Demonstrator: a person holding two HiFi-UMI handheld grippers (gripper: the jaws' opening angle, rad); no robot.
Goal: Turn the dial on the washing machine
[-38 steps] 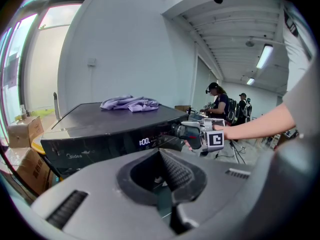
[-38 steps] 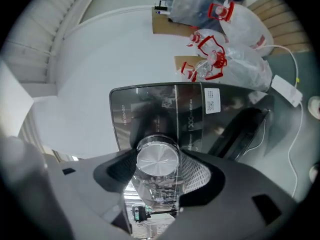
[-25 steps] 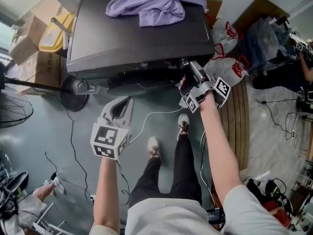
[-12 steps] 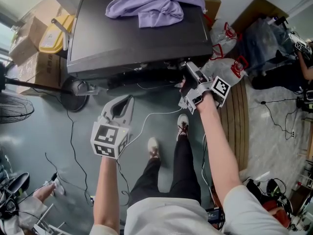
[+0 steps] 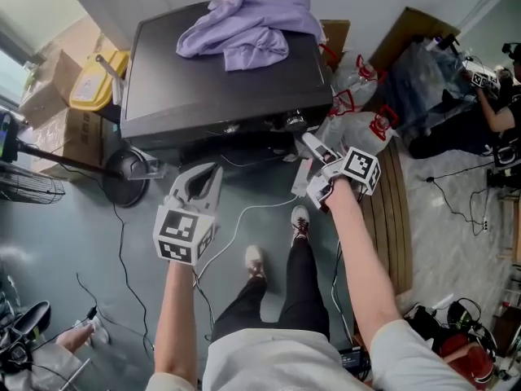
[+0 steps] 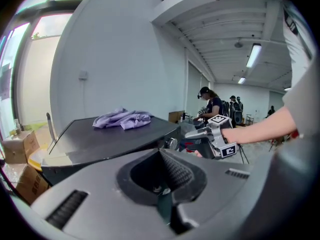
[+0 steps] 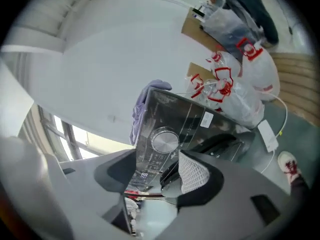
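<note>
The washing machine (image 5: 220,80) is a dark box with a purple cloth (image 5: 244,27) on its lid. Its silver dial (image 5: 293,120) sits on the front panel and also shows in the right gripper view as a round dial (image 7: 165,140) on the glossy control panel. My right gripper (image 5: 306,160) hangs a short way in front of and below the dial, jaws apart, touching nothing. In its own view the right gripper (image 7: 160,170) frames the panel just under the dial. My left gripper (image 5: 208,173) is held low over the floor, shut and empty, away from the machine.
White plastic bags with red handles (image 5: 366,112) lie right of the machine, beside wooden boards (image 5: 395,194). A yellow container (image 5: 94,76) and cardboard boxes (image 5: 49,112) stand at the left, with a fan base (image 5: 126,165). A white cable (image 5: 244,210) runs across the floor.
My right gripper has drawn back from the dial, down and toward the person's body, and now holds nothing. The left gripper has stayed where it was.
</note>
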